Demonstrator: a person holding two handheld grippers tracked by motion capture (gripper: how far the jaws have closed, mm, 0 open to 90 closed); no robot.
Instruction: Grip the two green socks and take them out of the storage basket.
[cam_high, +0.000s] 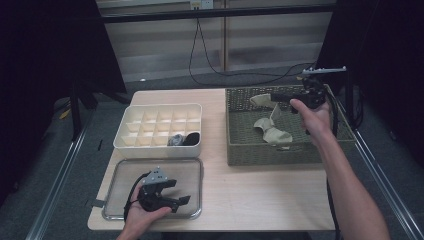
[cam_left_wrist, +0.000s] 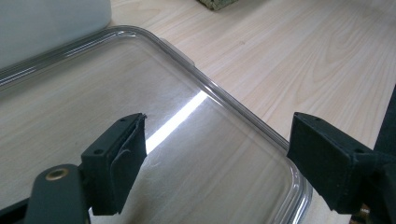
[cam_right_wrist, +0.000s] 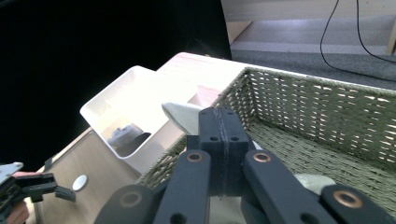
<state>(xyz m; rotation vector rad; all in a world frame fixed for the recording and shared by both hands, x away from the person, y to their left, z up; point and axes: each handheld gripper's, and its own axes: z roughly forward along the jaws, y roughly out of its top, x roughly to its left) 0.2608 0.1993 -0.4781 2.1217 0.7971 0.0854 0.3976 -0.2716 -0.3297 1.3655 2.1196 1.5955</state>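
Note:
A beige sock (cam_high: 272, 131) hangs down into the wicker basket (cam_high: 270, 159) at the right of the table. Its upper end is pinched by my right gripper (cam_high: 276, 98), which is held above the basket with jaws pressed together. In the right gripper view the closed jaws (cam_right_wrist: 219, 116) show a fold of the beige sock (cam_right_wrist: 181, 115) just beyond their tips. My left gripper (cam_high: 181, 200) rests low over a clear plastic lid (cam_high: 120, 175) at the front left. Its jaws stand wide open (cam_left_wrist: 217, 135) with nothing between them.
A white compartment box (cam_high: 160, 147) stands behind the lid, with a grey and a black rolled sock (cam_high: 184, 139) in its front cells. Bare wooden tabletop (cam_high: 260, 195) lies between the lid and the basket. A black cable (cam_high: 200, 60) runs across the floor beyond.

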